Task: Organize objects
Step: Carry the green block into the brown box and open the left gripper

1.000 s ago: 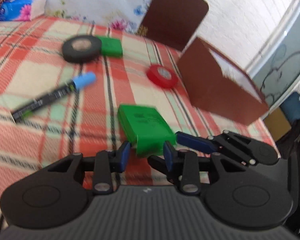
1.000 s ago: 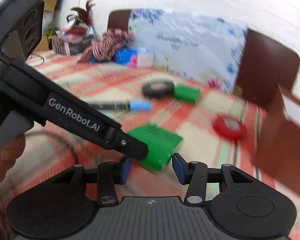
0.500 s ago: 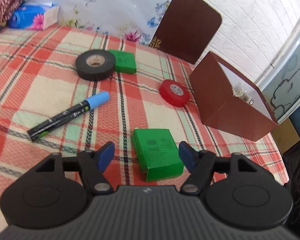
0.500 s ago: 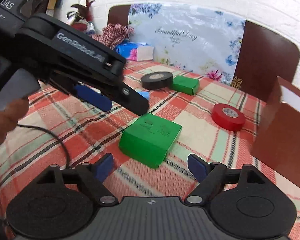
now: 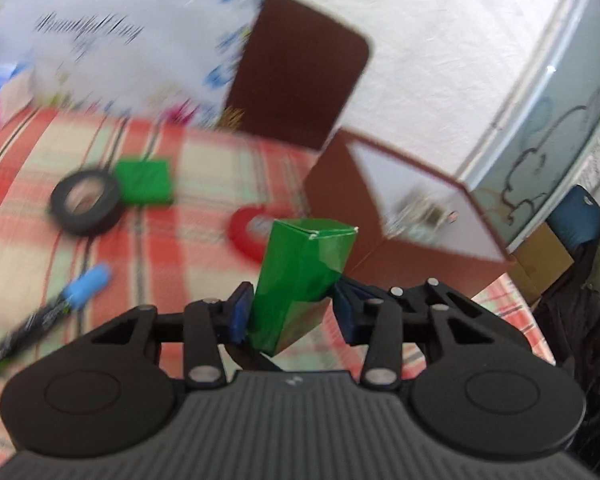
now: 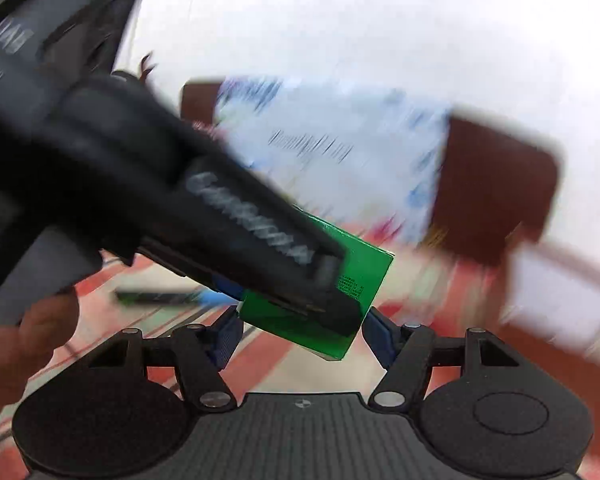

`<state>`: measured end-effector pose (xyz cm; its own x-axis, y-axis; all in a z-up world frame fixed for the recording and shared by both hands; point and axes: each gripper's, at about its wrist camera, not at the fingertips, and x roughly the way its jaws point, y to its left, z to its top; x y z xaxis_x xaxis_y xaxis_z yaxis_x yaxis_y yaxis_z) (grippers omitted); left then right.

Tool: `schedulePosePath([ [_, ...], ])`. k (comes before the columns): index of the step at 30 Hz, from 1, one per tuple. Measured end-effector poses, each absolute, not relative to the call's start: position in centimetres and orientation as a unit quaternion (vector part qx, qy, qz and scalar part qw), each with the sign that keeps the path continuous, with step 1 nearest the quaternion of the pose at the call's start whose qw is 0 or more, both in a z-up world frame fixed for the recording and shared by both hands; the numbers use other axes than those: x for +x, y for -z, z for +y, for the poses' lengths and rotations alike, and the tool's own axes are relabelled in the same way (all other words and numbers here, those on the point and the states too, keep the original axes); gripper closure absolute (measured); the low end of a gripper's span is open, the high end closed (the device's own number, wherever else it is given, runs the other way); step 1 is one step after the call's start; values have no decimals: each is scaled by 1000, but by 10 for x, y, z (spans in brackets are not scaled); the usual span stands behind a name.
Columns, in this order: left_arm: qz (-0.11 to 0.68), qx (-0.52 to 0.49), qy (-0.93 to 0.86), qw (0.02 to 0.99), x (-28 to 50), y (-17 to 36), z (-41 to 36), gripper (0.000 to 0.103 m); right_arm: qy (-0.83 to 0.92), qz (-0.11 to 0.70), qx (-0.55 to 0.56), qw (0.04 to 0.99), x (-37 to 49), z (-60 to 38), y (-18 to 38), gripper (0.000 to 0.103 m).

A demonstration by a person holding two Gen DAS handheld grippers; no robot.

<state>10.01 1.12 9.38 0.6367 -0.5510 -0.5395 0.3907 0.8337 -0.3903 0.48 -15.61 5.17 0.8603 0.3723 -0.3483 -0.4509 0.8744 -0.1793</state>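
A green box (image 5: 300, 280) stands on end, tilted, off the checked tablecloth (image 5: 172, 248). My left gripper (image 5: 292, 312) is shut on its lower part, and its jaws are closing. In the right wrist view the same green box (image 6: 360, 276) sits between the blue pads (image 6: 228, 336) of my right gripper (image 6: 300, 336). Those jaws are closing too, with a pad against each lower side of the box. The left gripper (image 6: 332, 304) crosses in from the upper left and hides much of the box. A brown open box (image 5: 380, 216) stands to the right.
On the cloth lie a black tape roll (image 5: 86, 208), a second green box (image 5: 144, 182), a red tape roll (image 5: 248, 232) and a blue-capped marker (image 5: 48, 312). A brown chair back (image 5: 296, 68) rises behind. A person's hand (image 6: 24, 344) holds the left gripper.
Half a second ago the green box lay flat on the cloth between wide open pads. Both grippers have since narrowed on it and it has come up off the table, tipped on end.
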Motion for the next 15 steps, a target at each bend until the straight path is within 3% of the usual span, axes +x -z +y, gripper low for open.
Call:
schedulePosePath([
  [8, 284, -52, 337, 896, 143, -139, -99, 53, -108, 94, -116, 983, 34, -240, -82, 37],
  [11, 272, -19, 325, 905, 167, -138, -140, 39, -73, 101, -113, 986, 63, -264, -77, 18],
  [12, 268, -7, 310, 912, 173, -136, -148, 38, -61, 115, -114, 985, 75, -272, -73, 13],
  [15, 286, -14, 289, 914, 184, -128, -150, 39, -42, 143, -79, 986, 86, -295, -62, 18],
])
